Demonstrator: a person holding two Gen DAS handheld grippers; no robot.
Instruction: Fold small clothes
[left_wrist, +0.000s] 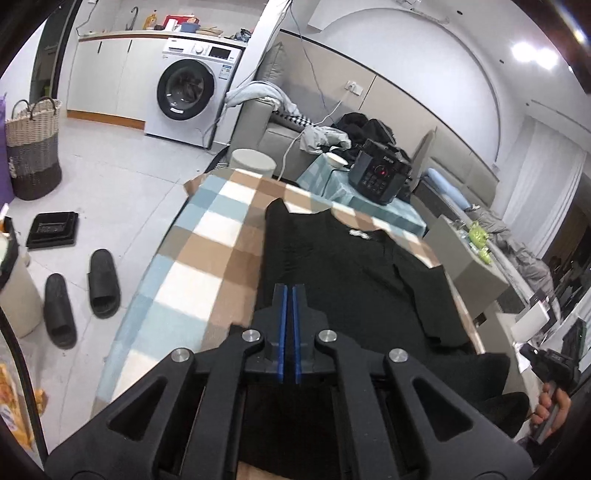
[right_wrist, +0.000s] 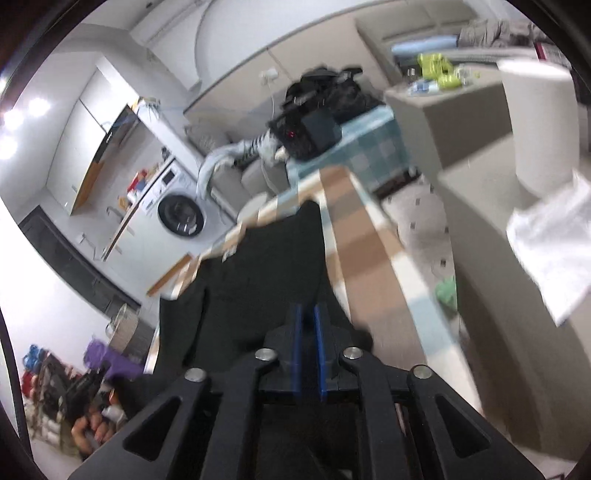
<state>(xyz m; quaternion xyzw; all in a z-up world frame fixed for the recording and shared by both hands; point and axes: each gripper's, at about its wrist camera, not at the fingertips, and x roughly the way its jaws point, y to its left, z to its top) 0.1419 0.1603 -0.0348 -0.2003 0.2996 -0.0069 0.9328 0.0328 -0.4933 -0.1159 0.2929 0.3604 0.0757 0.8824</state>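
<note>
A small black shirt lies on a table covered with a checked blue, tan and white cloth; its collar with a white label points away. My left gripper hovers over the shirt's near edge, its blue-padded jaws nearly closed with nothing visible between them. In the right wrist view the shirt lies ahead and my right gripper is over its near right part, jaws a narrow gap apart, empty as far as I can see. The right gripper also shows in the left wrist view, in a hand.
A black cooker stands on a teal-covered side table beyond the shirt. A grey sofa with clothes is behind. Black slippers and a wicker basket are on the floor at left. A washing machine stands at the back.
</note>
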